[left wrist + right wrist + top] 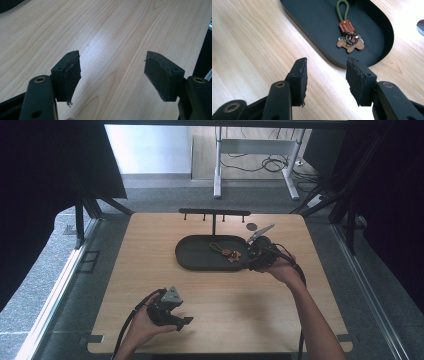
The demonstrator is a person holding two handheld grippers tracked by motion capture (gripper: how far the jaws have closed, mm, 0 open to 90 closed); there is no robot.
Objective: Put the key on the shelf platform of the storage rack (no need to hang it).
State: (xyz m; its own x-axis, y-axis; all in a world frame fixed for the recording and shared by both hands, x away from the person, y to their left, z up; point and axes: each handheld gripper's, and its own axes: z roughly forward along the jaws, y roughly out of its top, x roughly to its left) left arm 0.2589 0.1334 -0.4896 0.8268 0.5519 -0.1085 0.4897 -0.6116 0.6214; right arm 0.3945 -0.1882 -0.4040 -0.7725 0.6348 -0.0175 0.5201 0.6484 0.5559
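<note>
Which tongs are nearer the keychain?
The right tongs, at the black oval tray's end beside the brown leather keychain; the left tongs hover over bare table.

The setting is a lab or test workspace. A light wooden table (215,320) stands on grey carpet inside a frame hung with black curtains (45,185). Behind it stands a white desk frame (255,155) with loose cables (272,165) on the floor. 1 person holds 2 cabled grippers.
</note>
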